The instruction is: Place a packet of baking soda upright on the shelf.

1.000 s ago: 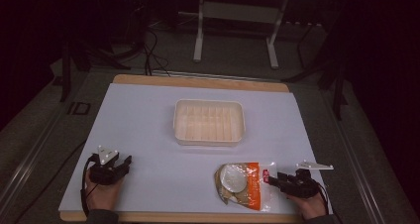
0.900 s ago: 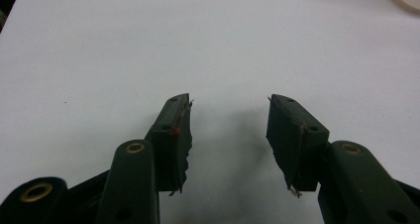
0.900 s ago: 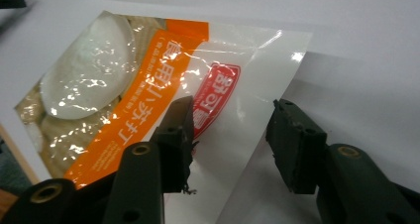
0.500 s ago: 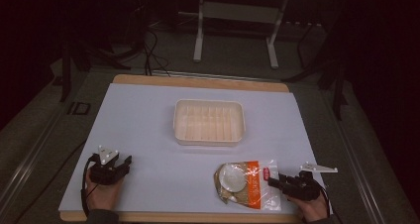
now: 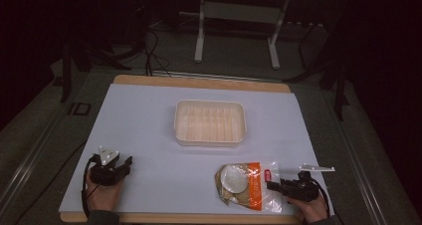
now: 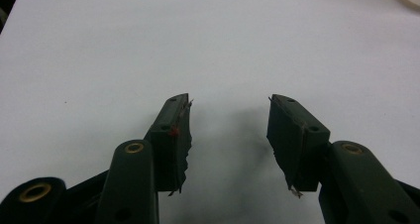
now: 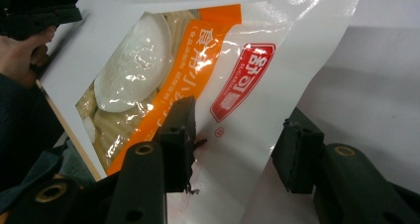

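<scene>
Your right gripper [image 7: 237, 144] straddles the bag [image 5: 246, 184] edge at near right, jaws having just narrowed but not pinching, ready to grab. Your left gripper [image 6: 229, 135] rests spread and empty, near left.

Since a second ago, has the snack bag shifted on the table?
No. The snack bag sits in the same spot below the tray's right corner.

Tray [image 5: 210, 123] mid-table, snack bag [image 5: 248, 184] nearer right, beside right gripper [image 5: 274, 186], left gripper [image 5: 125, 162] far left.
</scene>
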Available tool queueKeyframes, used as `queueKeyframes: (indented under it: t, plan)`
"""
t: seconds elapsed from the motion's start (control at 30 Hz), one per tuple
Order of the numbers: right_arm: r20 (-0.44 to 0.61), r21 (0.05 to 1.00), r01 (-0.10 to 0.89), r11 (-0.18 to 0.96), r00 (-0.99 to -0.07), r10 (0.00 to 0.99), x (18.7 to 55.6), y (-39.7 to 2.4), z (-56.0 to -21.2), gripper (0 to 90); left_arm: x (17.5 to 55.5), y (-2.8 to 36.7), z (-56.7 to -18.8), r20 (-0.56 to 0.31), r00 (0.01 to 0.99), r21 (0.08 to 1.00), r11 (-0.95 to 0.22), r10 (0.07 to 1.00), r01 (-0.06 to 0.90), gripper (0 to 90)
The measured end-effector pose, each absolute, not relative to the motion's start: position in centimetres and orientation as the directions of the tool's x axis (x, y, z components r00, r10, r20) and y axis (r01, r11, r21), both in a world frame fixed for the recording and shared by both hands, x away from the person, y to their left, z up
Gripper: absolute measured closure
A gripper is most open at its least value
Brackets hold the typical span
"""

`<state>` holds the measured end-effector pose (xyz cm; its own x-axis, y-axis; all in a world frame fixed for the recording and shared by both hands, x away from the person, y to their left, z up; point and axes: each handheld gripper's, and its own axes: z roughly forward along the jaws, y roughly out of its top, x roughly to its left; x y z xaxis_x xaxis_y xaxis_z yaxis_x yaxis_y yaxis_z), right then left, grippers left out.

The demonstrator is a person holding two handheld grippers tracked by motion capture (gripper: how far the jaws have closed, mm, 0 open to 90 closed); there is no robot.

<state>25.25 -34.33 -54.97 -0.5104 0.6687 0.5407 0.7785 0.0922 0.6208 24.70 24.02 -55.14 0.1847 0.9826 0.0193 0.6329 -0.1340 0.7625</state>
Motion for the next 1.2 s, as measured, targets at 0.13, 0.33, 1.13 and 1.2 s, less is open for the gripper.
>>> queueKeyframes:
  t: [0.13,0.33,1.13,1.2]
  plan:
    - [0.548,0.612,0.785,0.094,-0.507,0.665,25.3,-34.4,-55.2,53.3,24.7,24.0,-55.1,0.019,0.184,0.763,-0.133,0.983,0.632,51.1]
    - [0.544,0.625,0.773,0.111,-0.532,0.649,25.2,-34.0,-55.1,53.6,24.7,24.0,-55.2,0.019,0.186,0.763,-0.134,0.982,0.632,51.1]
    - [0.488,0.662,0.727,0.182,-0.602,0.632,25.2,-32.6,-54.0,83.2,24.7,24.0,-55.2,0.019,0.188,0.761,-0.136,0.982,0.634,51.1]
    - [0.485,0.664,0.725,0.183,-0.604,0.633,25.2,-32.5,-53.8,84.8,24.7,24.0,-55.2,0.018,0.187,0.763,-0.134,0.982,0.632,51.0]
